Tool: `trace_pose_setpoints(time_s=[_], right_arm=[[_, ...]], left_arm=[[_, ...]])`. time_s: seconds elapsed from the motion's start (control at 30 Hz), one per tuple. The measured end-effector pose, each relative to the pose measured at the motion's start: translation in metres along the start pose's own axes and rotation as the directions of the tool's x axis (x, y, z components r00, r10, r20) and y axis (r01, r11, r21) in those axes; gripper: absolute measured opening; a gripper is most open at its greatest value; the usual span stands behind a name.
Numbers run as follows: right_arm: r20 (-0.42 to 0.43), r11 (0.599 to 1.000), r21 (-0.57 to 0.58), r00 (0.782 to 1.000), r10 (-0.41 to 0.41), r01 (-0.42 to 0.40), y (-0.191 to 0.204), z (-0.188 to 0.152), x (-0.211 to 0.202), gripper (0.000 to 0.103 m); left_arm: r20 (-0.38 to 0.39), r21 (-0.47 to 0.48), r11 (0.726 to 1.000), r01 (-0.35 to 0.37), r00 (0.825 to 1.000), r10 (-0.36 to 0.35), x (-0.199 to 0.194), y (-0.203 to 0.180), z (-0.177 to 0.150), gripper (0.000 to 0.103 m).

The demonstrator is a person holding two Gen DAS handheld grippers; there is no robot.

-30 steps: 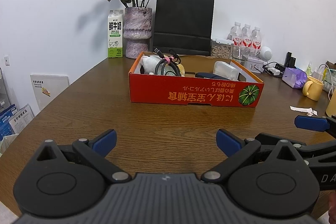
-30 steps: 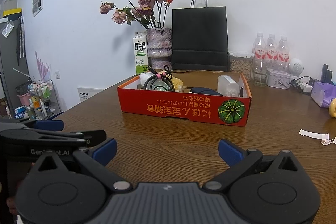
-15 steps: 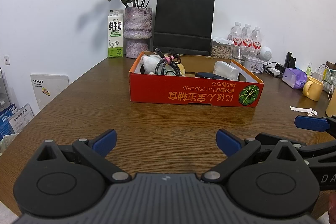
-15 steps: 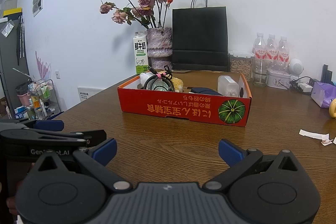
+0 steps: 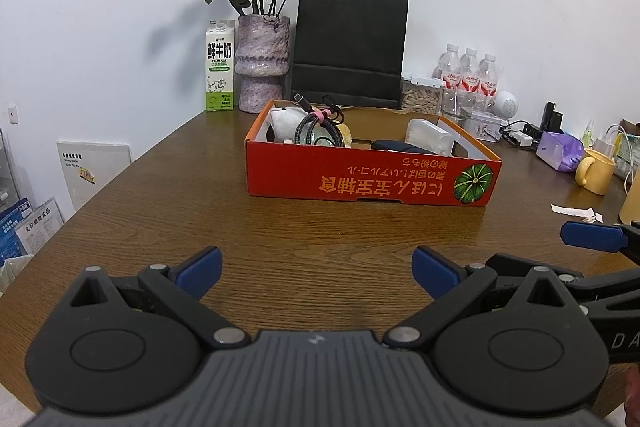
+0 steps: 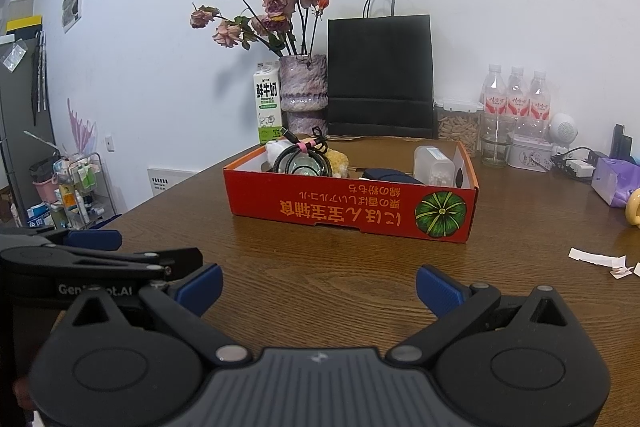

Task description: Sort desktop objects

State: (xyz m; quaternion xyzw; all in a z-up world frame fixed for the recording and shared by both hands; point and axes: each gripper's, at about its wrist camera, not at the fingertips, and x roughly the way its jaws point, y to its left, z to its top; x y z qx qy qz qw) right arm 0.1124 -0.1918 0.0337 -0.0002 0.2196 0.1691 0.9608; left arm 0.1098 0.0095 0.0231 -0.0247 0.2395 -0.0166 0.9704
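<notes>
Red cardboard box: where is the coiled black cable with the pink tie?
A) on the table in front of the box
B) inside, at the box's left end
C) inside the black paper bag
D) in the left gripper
B: the coiled black cable lies inside the red cardboard box at its left end, next to a white plush toy; both grippers are open and empty.

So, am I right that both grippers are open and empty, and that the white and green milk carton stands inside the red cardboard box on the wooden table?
Not quite. The white and green milk carton stands outside the red cardboard box, on the wooden table behind it, beside the purple vase; the left wrist view shows this. The left gripper and right gripper are indeed open and empty.
</notes>
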Motion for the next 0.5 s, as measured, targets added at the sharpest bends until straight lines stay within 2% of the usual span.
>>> trace_pose_setpoints(time_s=[0.5], right_arm=[[-0.007,1.000,-0.002,1.000,-0.002,0.002,-0.0006,0.0004,-0.0003,0.103]], left_arm=[[-0.005,-0.005,1.000,-0.010,1.000,0.010,0.0012,-0.0009,-0.0023,0.103]])
